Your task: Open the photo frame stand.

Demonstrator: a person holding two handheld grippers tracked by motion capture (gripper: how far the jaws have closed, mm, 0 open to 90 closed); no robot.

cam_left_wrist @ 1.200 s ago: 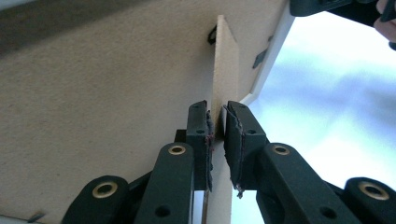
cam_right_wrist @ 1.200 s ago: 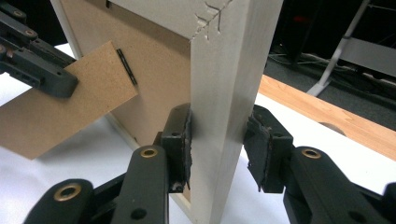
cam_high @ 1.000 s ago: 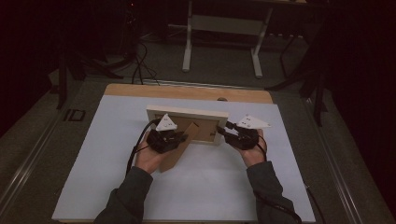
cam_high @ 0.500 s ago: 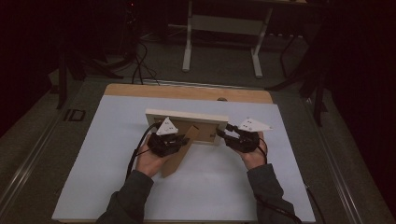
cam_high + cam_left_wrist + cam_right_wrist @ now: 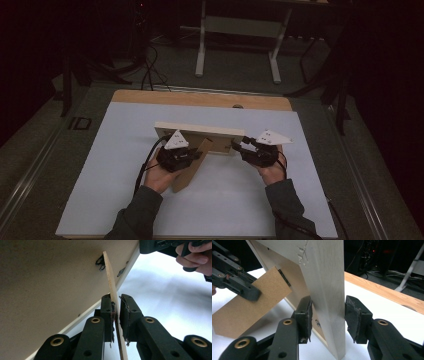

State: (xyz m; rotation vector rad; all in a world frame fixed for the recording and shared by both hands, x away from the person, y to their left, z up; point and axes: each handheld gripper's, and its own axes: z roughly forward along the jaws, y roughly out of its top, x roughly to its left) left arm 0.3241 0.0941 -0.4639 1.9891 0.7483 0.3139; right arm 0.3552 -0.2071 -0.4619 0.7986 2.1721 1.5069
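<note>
Left gripper (image 5: 197, 154) clamped on the thin cardboard stand leg (image 5: 192, 167) of the picture frame (image 5: 200, 131), jaws shut flat against both faces of that leg in the left gripper view (image 5: 115, 315). Right gripper (image 5: 237, 146) closed around the frame's right side bar, pads pressing the pale wood from either side in the right gripper view (image 5: 328, 312), with the bar (image 5: 327, 290) standing nearly upright between them

Picture frame upright near the middle of the white worktop (image 5: 120, 165), back turned toward the person, top edge a pale strip running left to right. Brown backing board (image 5: 45, 285) with small black clips near its corner, seen close in the left gripper view. Stand leg angled out from the back of the frame and down toward the person, hinged by a dark strip (image 5: 284, 277) to the backing, lower end on or just above the worktop, hard to tell which

Left hand (image 5: 159, 175) behind and beside the leg, right hand (image 5: 272, 170) just right of the frame, both sleeves entering from the bottom of the high view. Grey three-cornered plates (image 5: 176, 140) topping each gripper, cable trailing from the left one along the wrist

Wooden strip (image 5: 200, 98) along the far edge of the worktop, beyond it a dim floor with white metal legs (image 5: 201, 45) and loose cables
</note>
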